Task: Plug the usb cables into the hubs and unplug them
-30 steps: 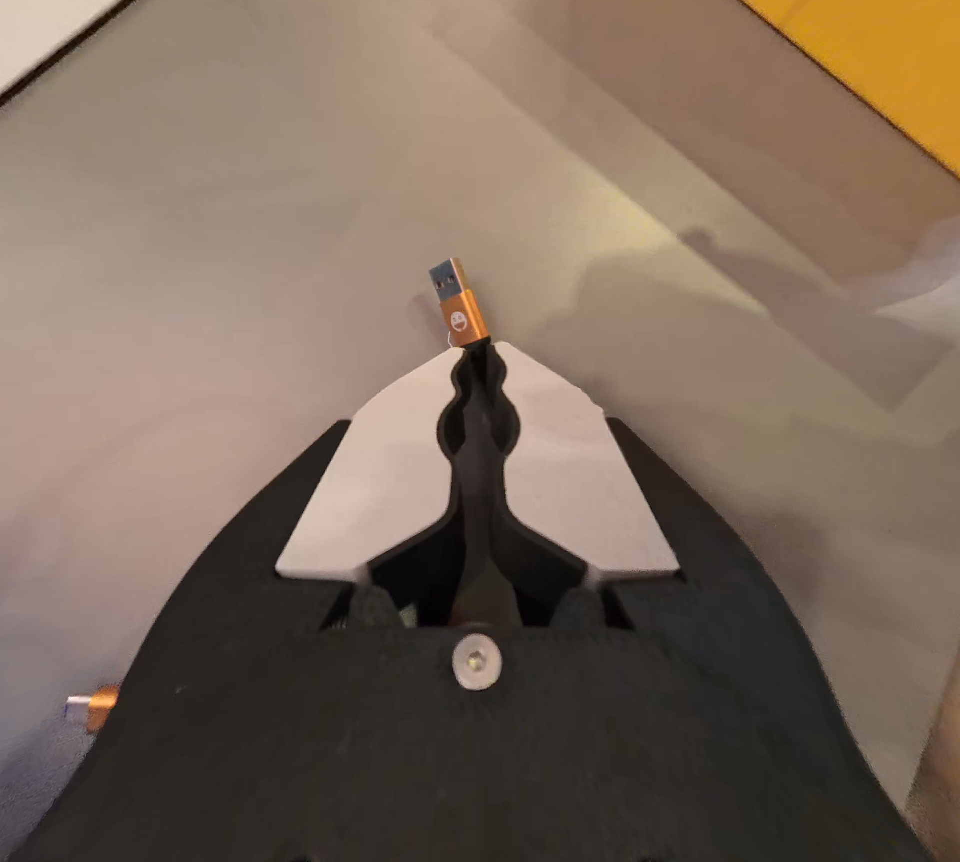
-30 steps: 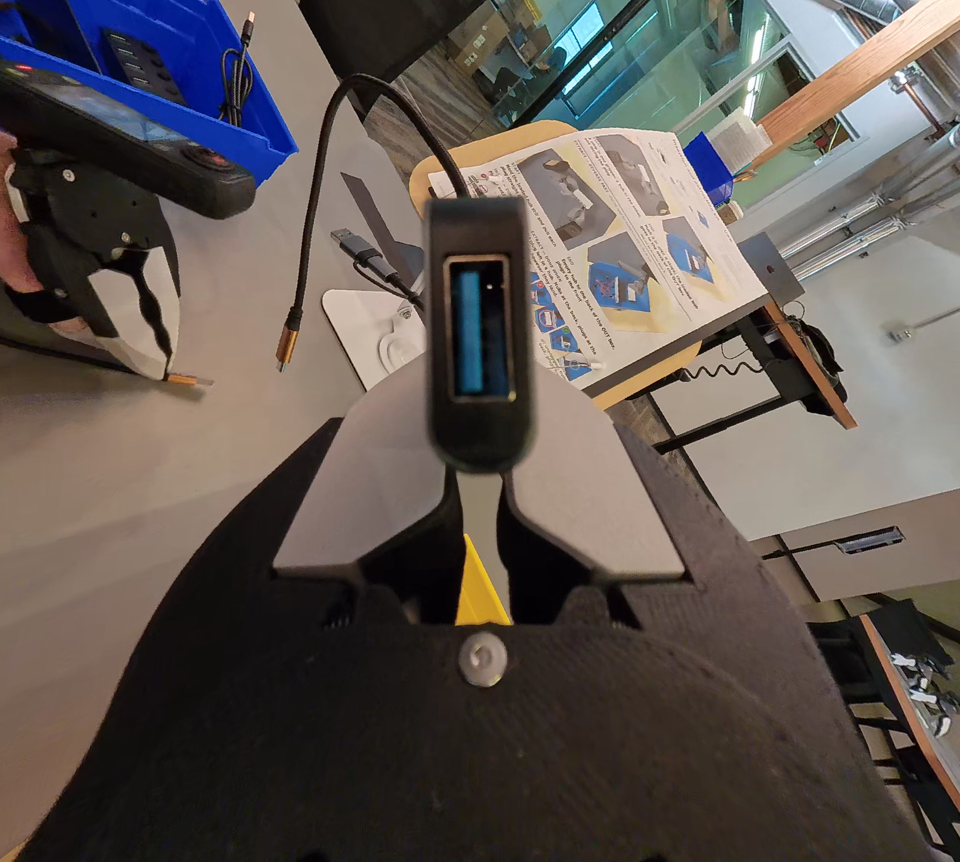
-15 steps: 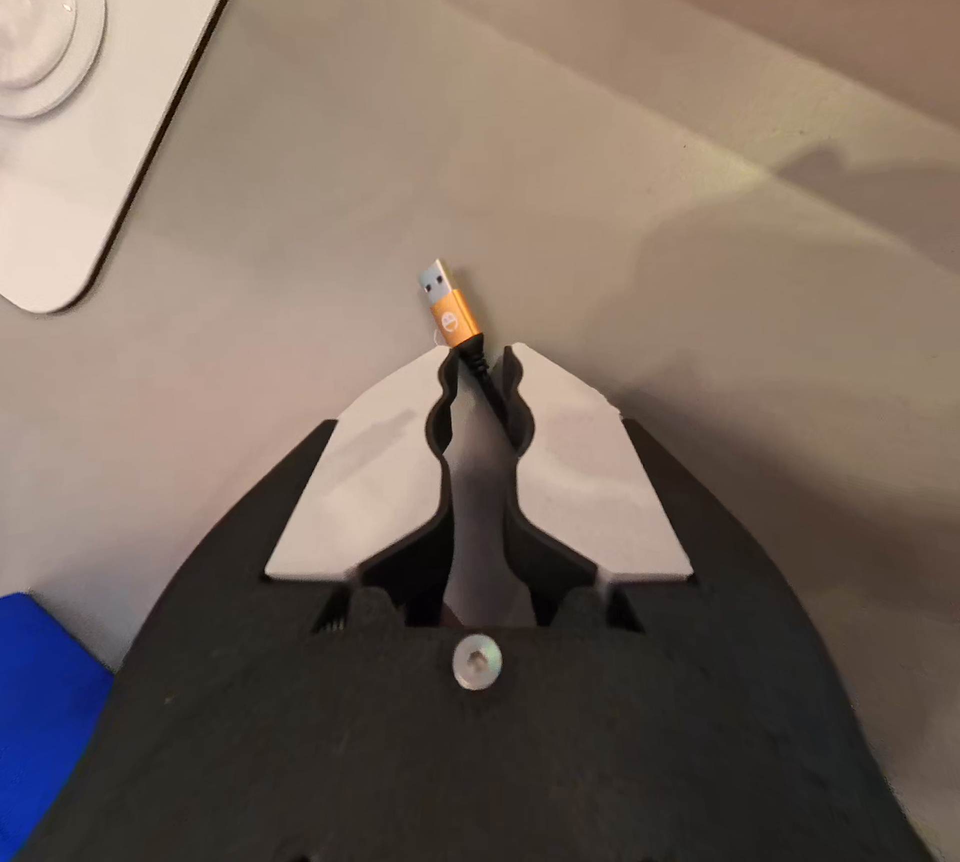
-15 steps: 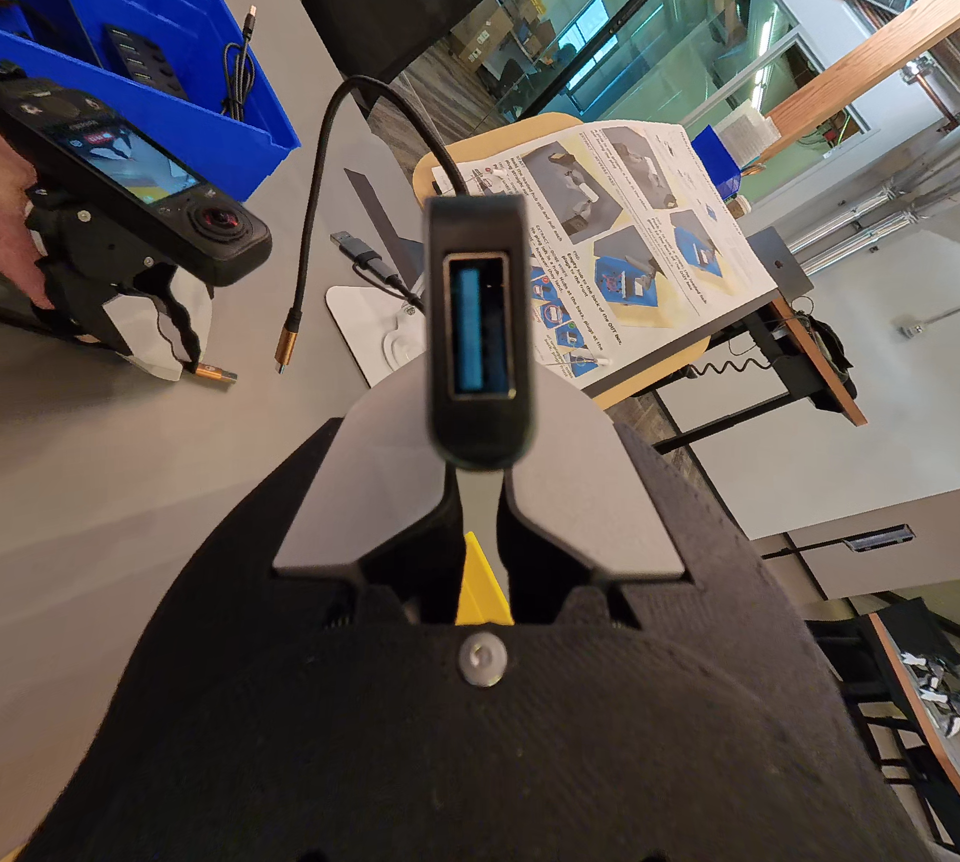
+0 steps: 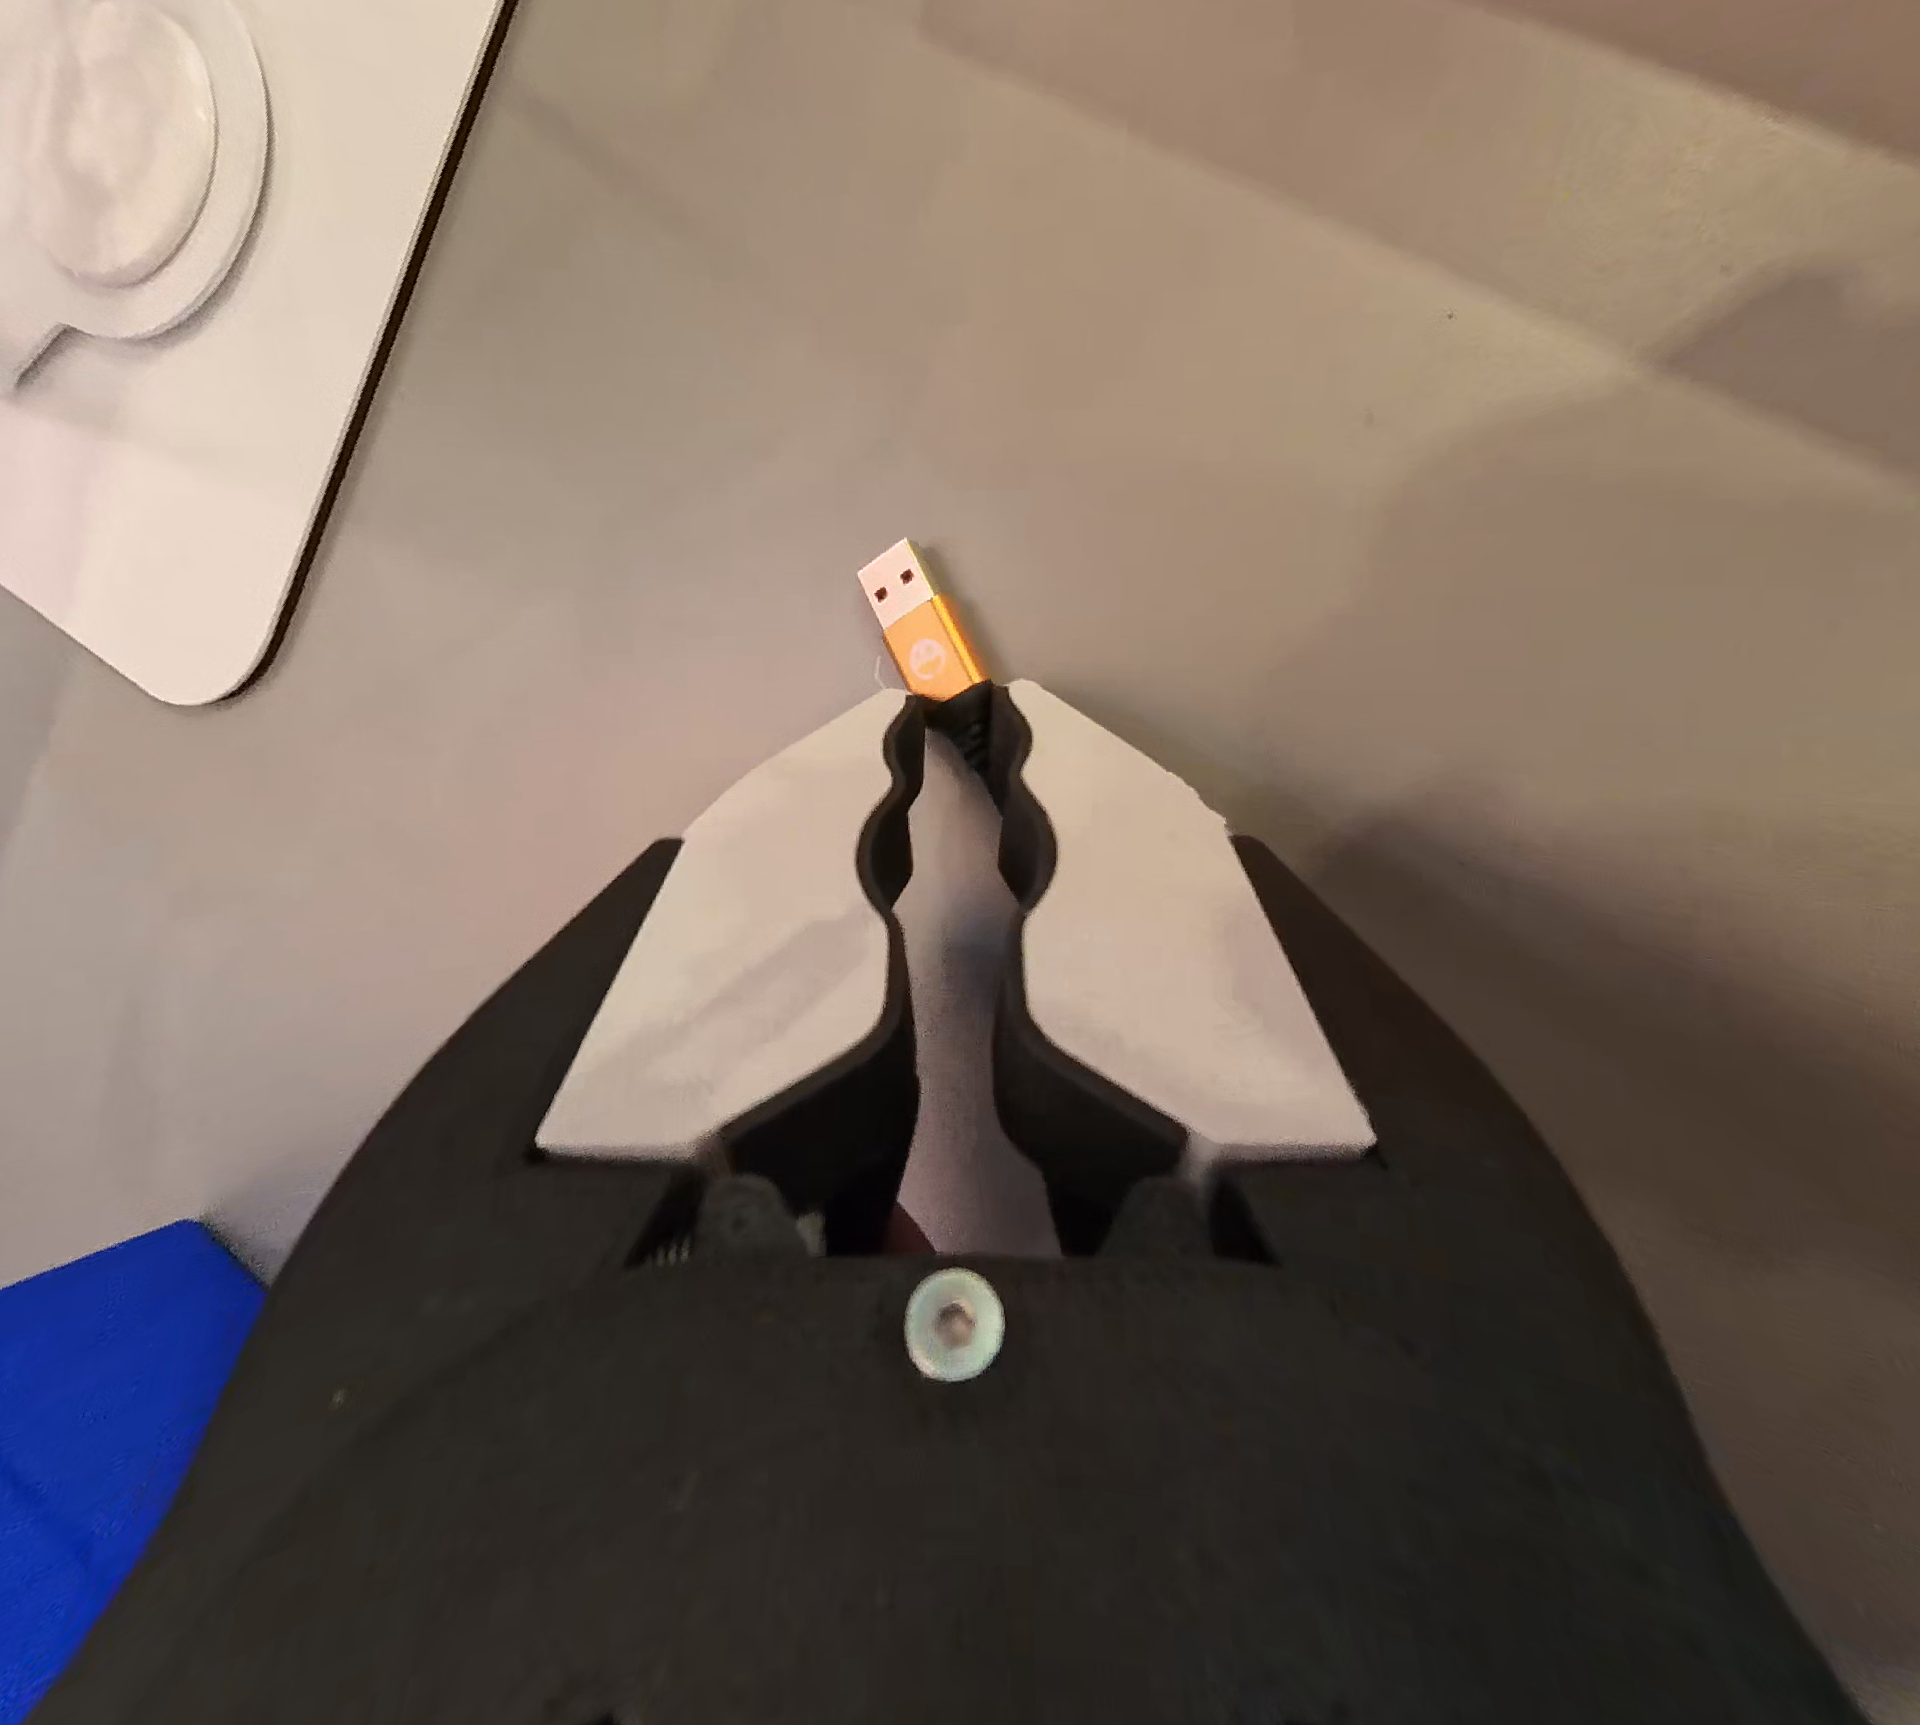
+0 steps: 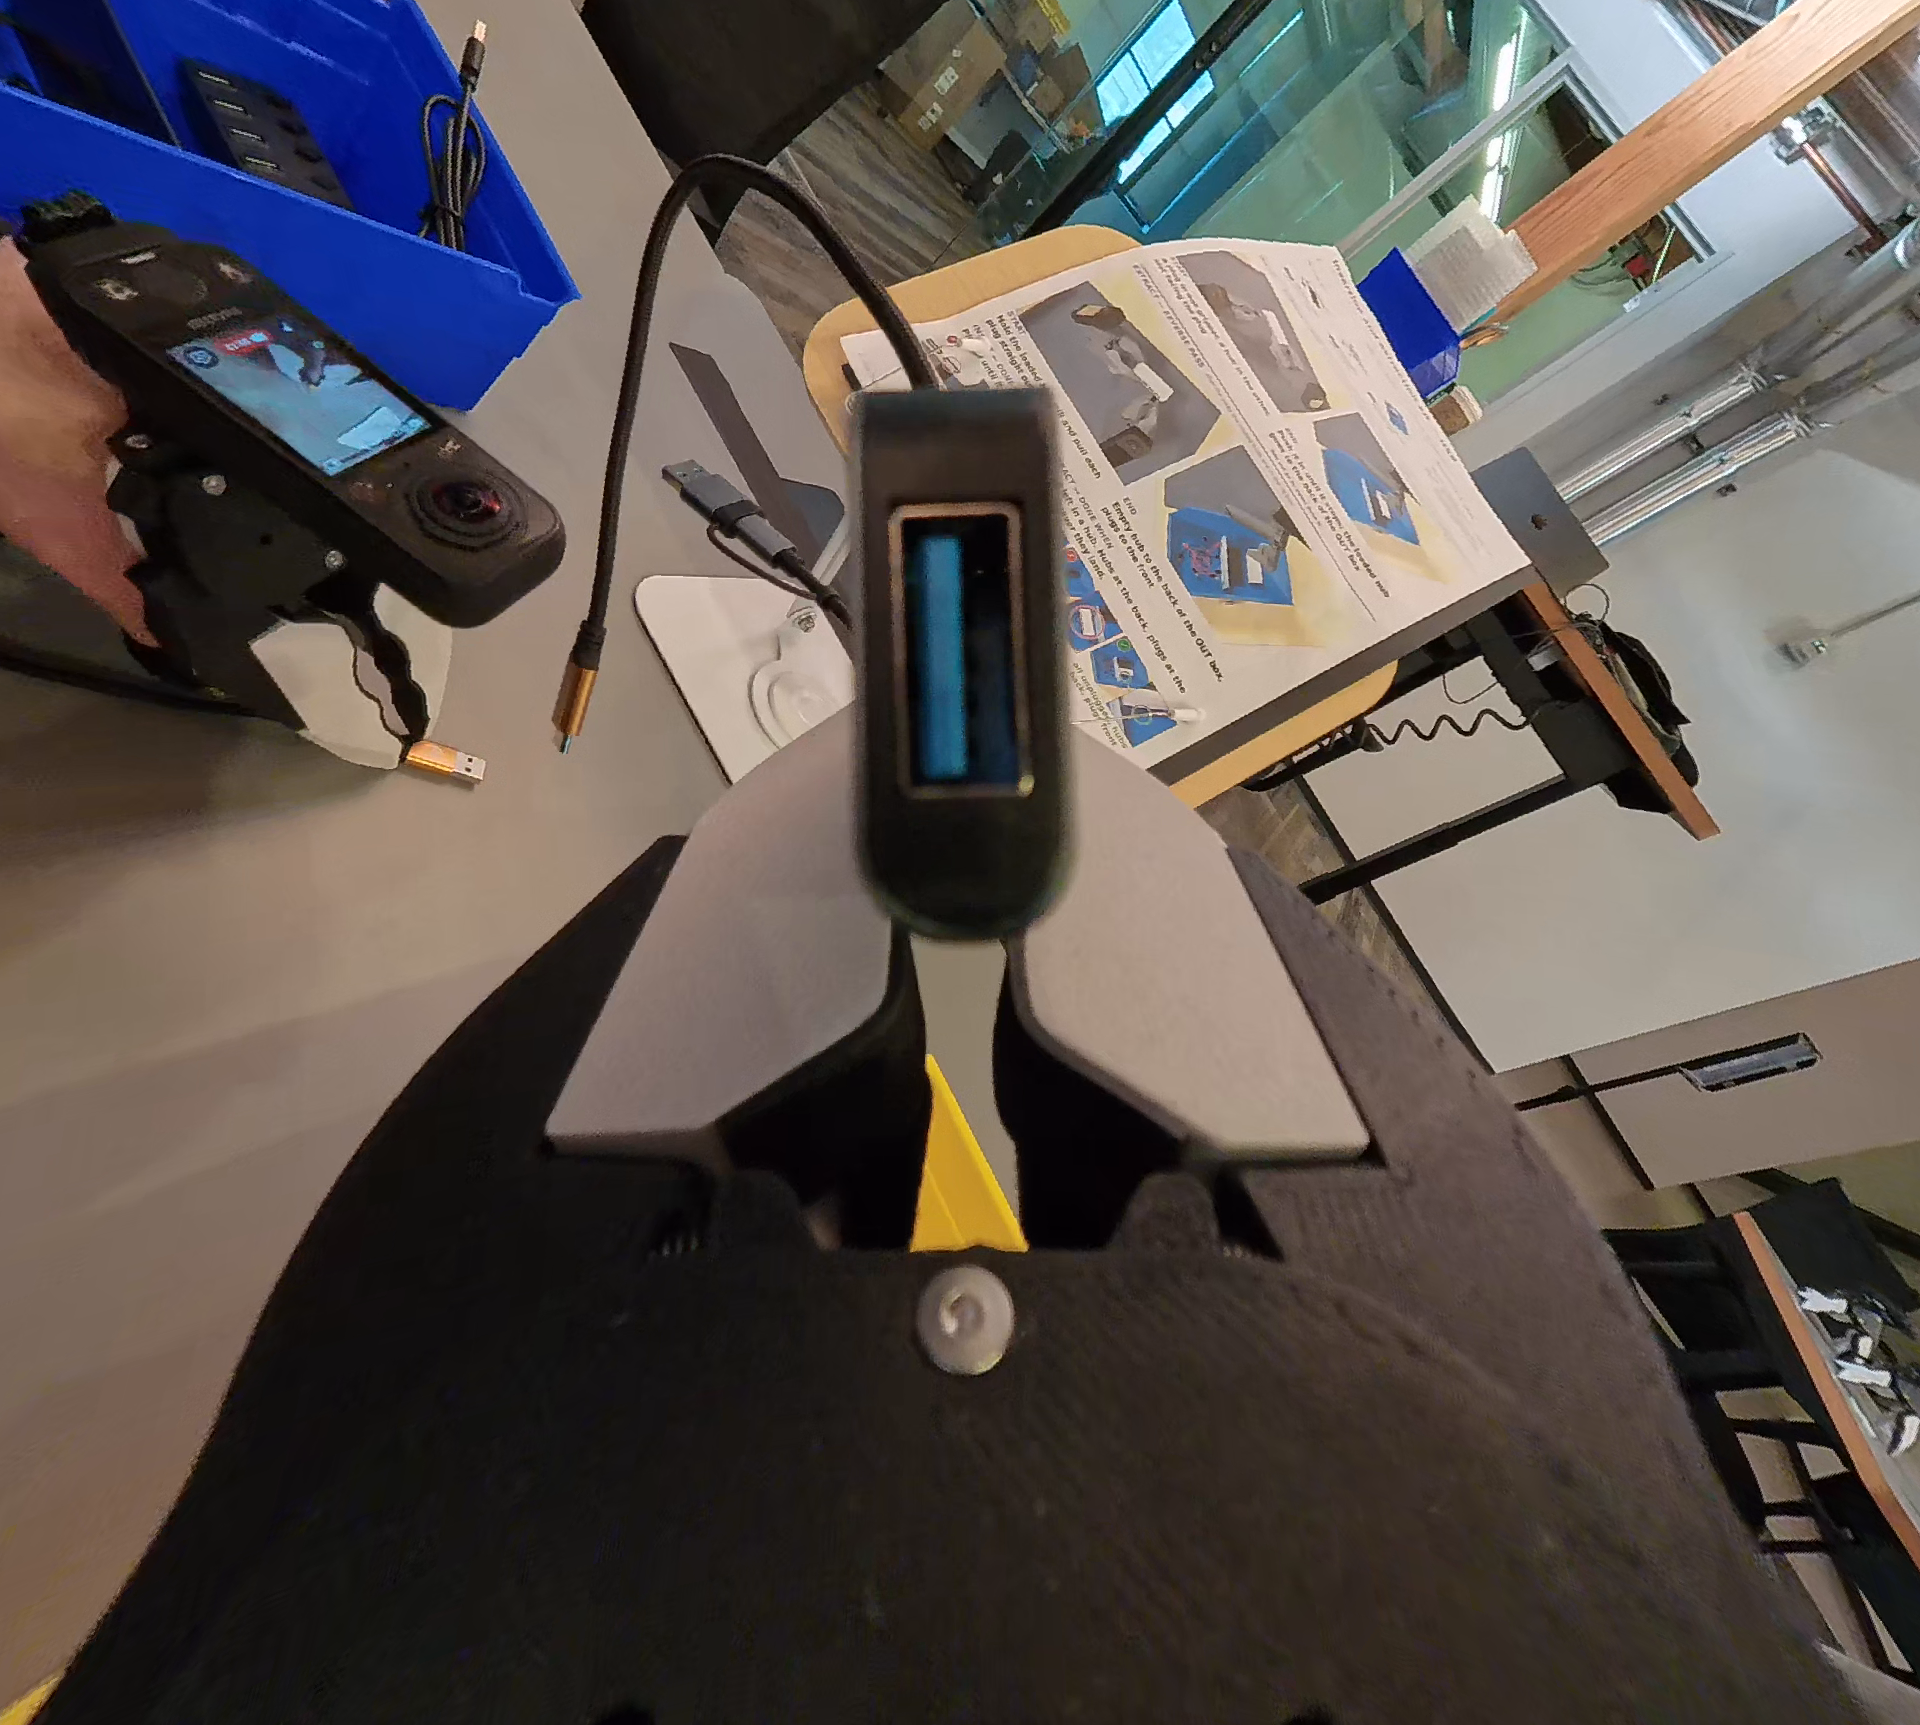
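Left tool (image 5: 961,704) pinches the cable behind an orange USB plug (image 5: 920,626) pointing up-left; right tool (image 6: 961,917) clenches a black hub (image 6: 956,657), port facing the camera.

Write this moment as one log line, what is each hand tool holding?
left gripper: shut on orange USB plug | right gripper: shut on black hub | plug and hub apart, not yet plugged

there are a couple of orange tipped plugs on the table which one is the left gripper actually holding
The flat, wide orange USB plug, pinched by its cable at the left gripper tips. The other, a slim orange plug, hangs free on the black cable running from the hub.
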Demonstrator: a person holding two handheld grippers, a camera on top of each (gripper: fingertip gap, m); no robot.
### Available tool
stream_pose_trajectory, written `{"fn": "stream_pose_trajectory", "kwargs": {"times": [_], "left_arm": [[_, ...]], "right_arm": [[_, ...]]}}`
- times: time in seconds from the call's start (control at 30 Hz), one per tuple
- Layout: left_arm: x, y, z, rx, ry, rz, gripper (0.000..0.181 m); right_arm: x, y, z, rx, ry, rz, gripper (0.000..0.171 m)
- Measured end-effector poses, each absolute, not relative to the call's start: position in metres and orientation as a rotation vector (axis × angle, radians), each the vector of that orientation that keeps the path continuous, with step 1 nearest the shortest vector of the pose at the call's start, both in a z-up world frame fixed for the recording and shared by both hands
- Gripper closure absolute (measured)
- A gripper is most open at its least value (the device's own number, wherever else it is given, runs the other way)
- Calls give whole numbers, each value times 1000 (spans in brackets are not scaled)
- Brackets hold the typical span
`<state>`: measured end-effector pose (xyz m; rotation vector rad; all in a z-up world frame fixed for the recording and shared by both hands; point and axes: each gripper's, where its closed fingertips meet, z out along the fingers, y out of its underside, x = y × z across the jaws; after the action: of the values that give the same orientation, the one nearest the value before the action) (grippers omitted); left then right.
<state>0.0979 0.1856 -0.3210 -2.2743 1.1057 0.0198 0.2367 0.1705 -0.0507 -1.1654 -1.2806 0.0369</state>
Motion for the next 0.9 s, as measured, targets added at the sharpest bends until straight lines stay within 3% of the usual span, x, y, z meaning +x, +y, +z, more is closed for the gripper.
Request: {"fn": "stream_pose_trajectory", "kwargs": {"times": [0.7,0.77,0.9], "left_arm": [[91,186,-287,-2190,977,-37,181],[86,193,-304,-2230,1010,107,164],[89,197,-319,-2234,1034,194,167]], "right_arm": [[232,174,-62,-1181,-1300,48,160],[230,174,-65,-1184,-1309,47,160],[229,174,-66,-1185,-1314,38,160]]}}
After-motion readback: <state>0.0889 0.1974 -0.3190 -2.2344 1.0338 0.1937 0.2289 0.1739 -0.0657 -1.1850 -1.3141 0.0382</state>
